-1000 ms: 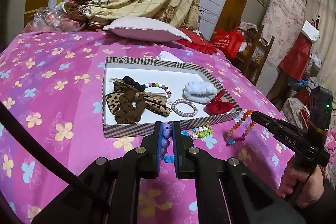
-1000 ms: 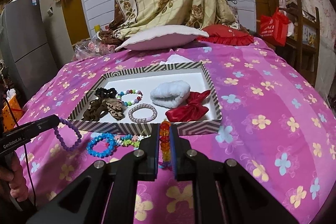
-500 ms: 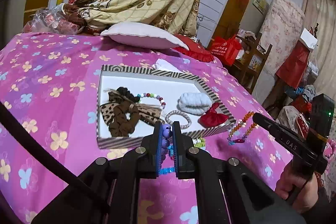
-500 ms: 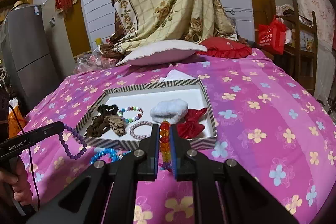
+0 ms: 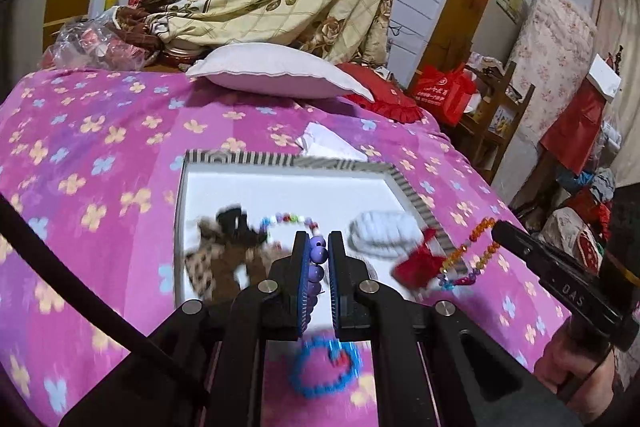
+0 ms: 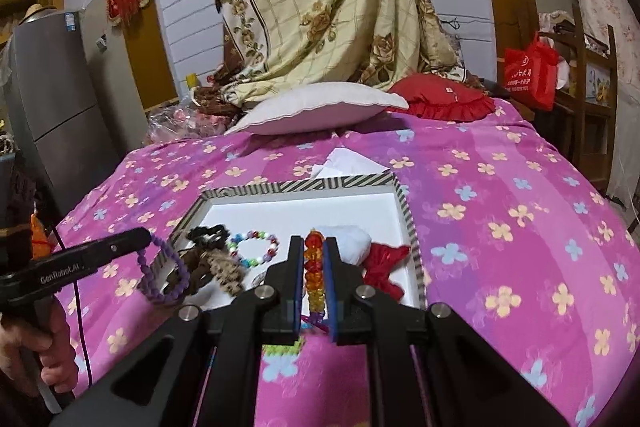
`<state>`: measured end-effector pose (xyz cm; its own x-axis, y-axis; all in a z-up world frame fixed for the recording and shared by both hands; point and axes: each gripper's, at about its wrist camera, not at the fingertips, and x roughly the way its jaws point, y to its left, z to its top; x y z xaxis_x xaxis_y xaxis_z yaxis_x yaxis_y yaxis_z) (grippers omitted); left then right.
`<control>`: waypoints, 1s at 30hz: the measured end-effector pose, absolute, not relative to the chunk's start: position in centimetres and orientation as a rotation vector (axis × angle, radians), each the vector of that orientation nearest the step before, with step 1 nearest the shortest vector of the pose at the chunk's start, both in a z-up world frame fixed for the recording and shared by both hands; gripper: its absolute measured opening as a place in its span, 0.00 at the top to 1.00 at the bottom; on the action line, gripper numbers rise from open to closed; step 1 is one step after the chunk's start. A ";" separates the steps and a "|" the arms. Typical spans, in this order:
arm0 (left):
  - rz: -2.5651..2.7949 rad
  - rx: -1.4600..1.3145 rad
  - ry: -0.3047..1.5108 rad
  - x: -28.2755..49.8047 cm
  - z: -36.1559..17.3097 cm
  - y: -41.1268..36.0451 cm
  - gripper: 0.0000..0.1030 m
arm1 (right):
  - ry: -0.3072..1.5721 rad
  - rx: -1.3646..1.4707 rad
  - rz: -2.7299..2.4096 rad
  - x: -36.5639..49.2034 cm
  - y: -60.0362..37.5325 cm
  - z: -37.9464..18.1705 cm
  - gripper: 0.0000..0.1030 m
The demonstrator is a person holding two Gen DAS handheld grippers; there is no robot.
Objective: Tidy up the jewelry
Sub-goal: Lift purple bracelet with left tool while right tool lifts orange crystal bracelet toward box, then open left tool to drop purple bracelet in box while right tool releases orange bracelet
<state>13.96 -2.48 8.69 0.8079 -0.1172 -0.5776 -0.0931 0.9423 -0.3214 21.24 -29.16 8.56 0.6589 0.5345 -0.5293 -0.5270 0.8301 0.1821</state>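
We find both bracelets light and limp: left tool pinches purple beads, right tool orange beads, each gripped mid-strand

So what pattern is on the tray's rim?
Black-and-white stripes on the tray's rim, clearest in the right wrist view.

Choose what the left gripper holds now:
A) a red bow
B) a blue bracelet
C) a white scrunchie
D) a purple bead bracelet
D: the left gripper is shut on the purple bead bracelet, while the blue bracelet lies on the bedspread below.
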 end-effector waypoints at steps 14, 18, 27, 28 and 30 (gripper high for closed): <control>0.033 -0.415 0.716 27.2 6.0 1.6 1.00 | 0.735 0.113 0.563 35.1 -24.9 5.6 0.91; 0.077 -0.423 0.760 28.1 4.1 3.1 1.00 | 0.763 0.135 0.507 36.9 -24.8 3.9 0.91; 0.187 -0.495 0.831 27.4 2.0 6.5 1.00 | 0.850 0.086 0.564 37.6 -20.4 1.4 0.91; 0.186 -0.507 0.834 27.4 1.9 6.6 1.00 | 0.858 0.084 0.556 37.7 -20.3 1.2 0.91; 0.182 -0.505 0.841 27.5 1.8 6.5 1.00 | 0.871 0.097 0.570 37.7 -20.3 1.0 0.91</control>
